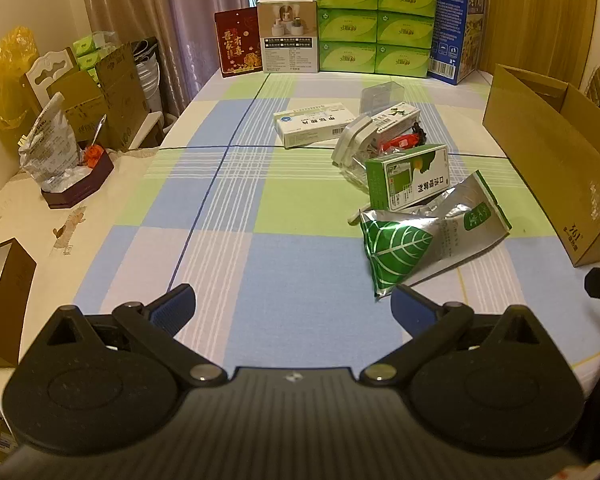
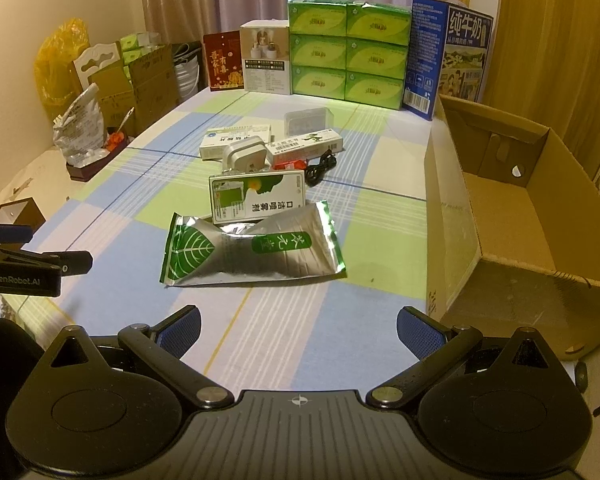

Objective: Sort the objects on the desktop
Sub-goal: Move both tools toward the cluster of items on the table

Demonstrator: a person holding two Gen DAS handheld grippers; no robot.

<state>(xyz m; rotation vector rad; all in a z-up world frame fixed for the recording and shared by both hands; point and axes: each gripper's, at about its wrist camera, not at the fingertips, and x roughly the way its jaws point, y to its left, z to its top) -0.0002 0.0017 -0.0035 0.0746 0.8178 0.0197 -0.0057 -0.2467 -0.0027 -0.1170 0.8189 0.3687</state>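
A cluster of objects lies on the checked tablecloth (image 2: 292, 320). Nearest is a silver foil pouch with a green leaf (image 2: 252, 250) (image 1: 428, 236). Behind it stands a green and white spray box (image 2: 258, 196) (image 1: 408, 176), then a white charger (image 2: 244, 156), a red item (image 2: 288, 165), a black cable (image 2: 320, 170), two white medicine boxes (image 2: 306, 146) (image 1: 312, 124) and a clear plastic case (image 2: 306, 120). My right gripper (image 2: 298, 330) hangs open in front of the pouch, nothing between its fingers. My left gripper (image 1: 292, 306) is open too, left of the pouch.
An open cardboard box (image 2: 500, 216) (image 1: 548, 152) stands on the right, empty as far as I see inside. Stacked green tissue boxes (image 2: 348, 48), a blue milk carton (image 2: 448, 56) and other boxes line the far edge. A dark tray with bags (image 1: 76, 184) sits left.
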